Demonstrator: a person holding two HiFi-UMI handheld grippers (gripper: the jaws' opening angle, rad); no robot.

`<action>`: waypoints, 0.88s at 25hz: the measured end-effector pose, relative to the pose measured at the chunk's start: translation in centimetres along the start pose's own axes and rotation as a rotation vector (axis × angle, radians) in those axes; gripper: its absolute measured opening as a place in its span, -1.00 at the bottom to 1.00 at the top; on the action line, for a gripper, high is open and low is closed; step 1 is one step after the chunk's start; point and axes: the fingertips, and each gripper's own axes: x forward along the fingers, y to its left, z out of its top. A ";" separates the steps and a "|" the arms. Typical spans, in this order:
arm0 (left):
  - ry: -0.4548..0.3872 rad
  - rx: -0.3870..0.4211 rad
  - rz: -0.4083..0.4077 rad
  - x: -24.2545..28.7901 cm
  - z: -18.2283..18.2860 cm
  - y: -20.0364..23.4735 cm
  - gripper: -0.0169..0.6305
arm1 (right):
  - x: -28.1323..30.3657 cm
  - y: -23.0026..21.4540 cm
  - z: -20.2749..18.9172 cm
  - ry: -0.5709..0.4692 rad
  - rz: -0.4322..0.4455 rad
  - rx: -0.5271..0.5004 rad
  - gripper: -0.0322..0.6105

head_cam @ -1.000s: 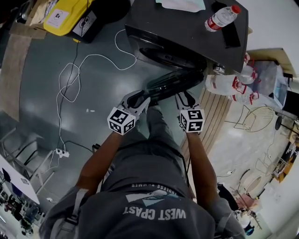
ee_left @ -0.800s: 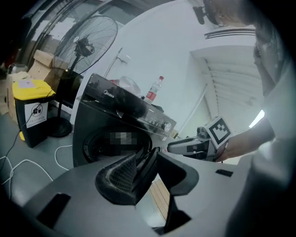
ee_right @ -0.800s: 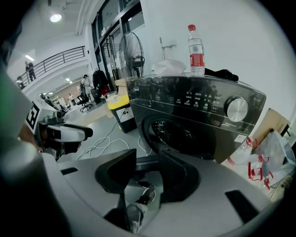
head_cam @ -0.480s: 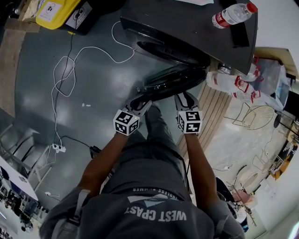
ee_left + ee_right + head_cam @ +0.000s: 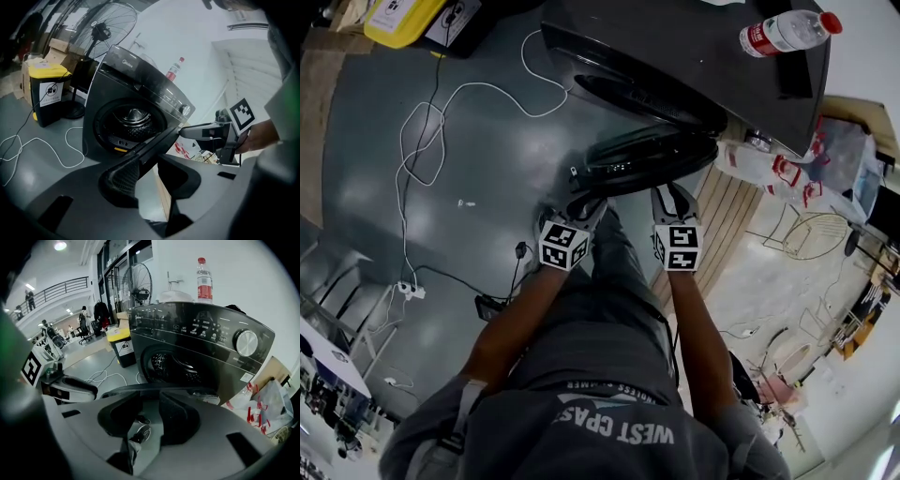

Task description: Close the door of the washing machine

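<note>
The dark front-loading washing machine (image 5: 675, 56) stands at the top of the head view with its round door (image 5: 647, 159) swung out towards me. Its drum (image 5: 131, 122) is open to view. My left gripper (image 5: 581, 211) is at the door's near rim on the left, and the rim (image 5: 154, 143) runs slantwise just past its fingertips. My right gripper (image 5: 672, 202) is at the rim on the right, where the rim (image 5: 154, 389) crosses just beyond its tips. Both sets of jaws are closing. Nothing is pressed between the pads of the left gripper (image 5: 150, 164) or the right gripper (image 5: 150, 401).
A water bottle (image 5: 787, 33) lies on the machine's top. A white cable (image 5: 422, 141) loops over the floor to a power strip (image 5: 408, 291). A yellow bin (image 5: 47, 89) and a standing fan (image 5: 101, 28) are left of the machine; bagged bottles (image 5: 773, 169) and a slatted board (image 5: 727, 225) are right of it.
My left gripper has come down and in towards the door's near rim. The right gripper has sunk slightly. The door stays swung open.
</note>
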 end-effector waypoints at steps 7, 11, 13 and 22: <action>-0.024 0.034 0.027 1.3 2.3 1.8 -0.53 | 0.9 0.1 1.4 -0.016 0.008 -0.028 -0.47; -0.030 0.045 0.044 2.0 3.5 2.8 -0.53 | 1.6 0.1 2.4 -0.023 0.015 -0.035 -0.47; -0.033 0.056 0.054 2.4 4.0 3.2 -0.54 | 2.0 0.0 2.9 -0.027 0.019 -0.040 -0.47; -0.094 0.097 0.102 4.1 7.6 5.7 -0.56 | 3.9 -0.5 5.5 -0.051 0.025 -0.068 -0.48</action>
